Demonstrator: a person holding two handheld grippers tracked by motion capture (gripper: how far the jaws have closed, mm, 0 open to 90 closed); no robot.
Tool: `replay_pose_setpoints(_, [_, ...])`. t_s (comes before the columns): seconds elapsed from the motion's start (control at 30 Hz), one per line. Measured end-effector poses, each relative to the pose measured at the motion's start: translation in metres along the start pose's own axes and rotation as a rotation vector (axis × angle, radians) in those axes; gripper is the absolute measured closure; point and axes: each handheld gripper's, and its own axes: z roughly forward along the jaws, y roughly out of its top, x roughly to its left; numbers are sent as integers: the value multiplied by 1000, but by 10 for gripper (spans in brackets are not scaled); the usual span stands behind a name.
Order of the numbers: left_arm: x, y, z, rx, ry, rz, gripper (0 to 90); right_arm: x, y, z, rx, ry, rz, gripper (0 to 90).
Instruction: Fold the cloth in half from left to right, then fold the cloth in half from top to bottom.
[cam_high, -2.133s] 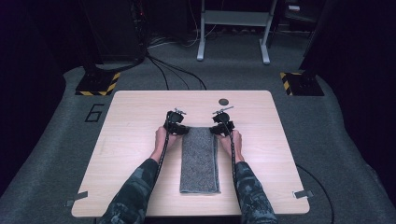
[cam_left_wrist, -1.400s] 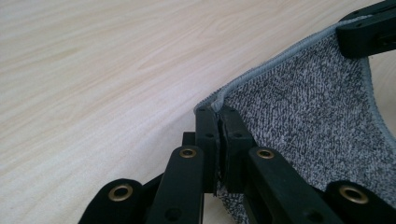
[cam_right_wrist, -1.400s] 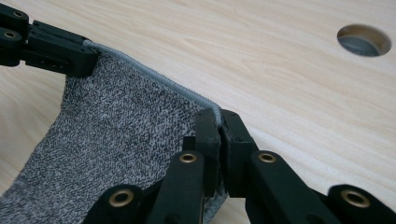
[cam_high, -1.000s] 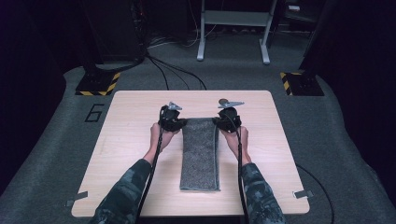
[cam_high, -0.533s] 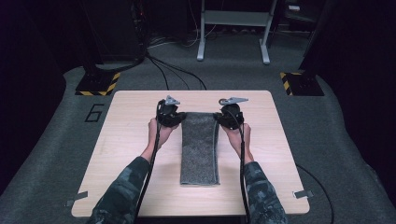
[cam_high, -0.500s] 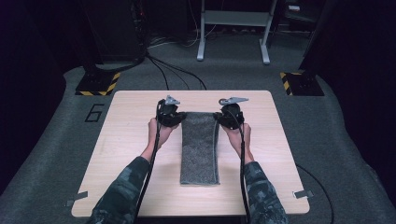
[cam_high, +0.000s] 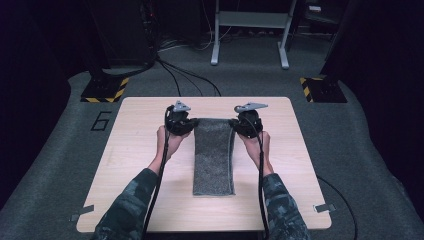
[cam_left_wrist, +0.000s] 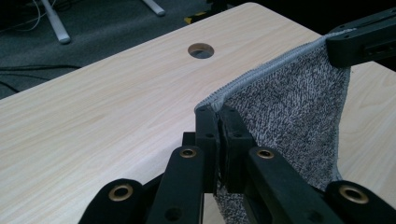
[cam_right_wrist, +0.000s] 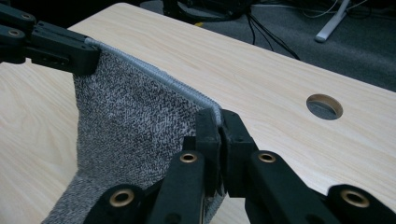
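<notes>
A grey knitted towel (cam_high: 214, 155) lies lengthwise on the light wooden table (cam_high: 135, 170), its far end lifted off the surface. My left gripper (cam_high: 186, 122) is shut on the towel's far left corner, and my right gripper (cam_high: 239, 123) is shut on the far right corner. In the left gripper view the left gripper (cam_left_wrist: 218, 112) pinches the hemmed corner of the towel (cam_left_wrist: 289, 107), with the right gripper's jaw at the upper right. In the right gripper view the right gripper (cam_right_wrist: 219, 116) clamps the other corner of the towel (cam_right_wrist: 135, 121), whose hem runs taut between both grippers.
A round cable hole (cam_left_wrist: 201, 50) sits in the table beyond the towel, also seen as a hole (cam_right_wrist: 324, 106) in the right gripper view. Grey carpet, cables and a metal stand (cam_high: 248, 30) lie behind the table. Bare wood flanks the towel on both sides.
Both grippers have moved toward the table's far edge and risen, lifting the towel's far end with them. The towel has stretched out longer.
</notes>
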Motion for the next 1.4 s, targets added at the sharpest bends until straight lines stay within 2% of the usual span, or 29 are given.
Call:
replay_pose_setpoints(0.2, [-5, -1, -10, -24, -14, 15, 875, 4, -2, -9, -14, 12, -19, 874])
replay_pose_setpoints(0.37, [-10, -4, -18, -41, -26, 27, 875, 9, -6, -18, -26, 27, -15, 874])
replay_pose_setpoints(0.6, [-18, -18, -30, -52, -56, 39, 875, 22, -19, -31, -26, 41, -45, 873])
replay_pose_setpoints(0.9, [-29, -42, -39, -36, -97, 45, 874, 41, -41, -46, -12, 64, -71, 872])
replay_pose_setpoints(1.1, [-38, -57, -40, -14, -122, 46, 872, 46, -58, -49, 7, 78, -86, 870])
replay_pose_setpoints(1.13, [-38, -59, -40, -6, -125, 55, 872, 47, -62, -48, 16, 79, -84, 870])
replay_pose_setpoints(1.4, [-48, -82, -37, 40, -161, 53, 869, 51, -90, -48, 46, 101, -79, 868])
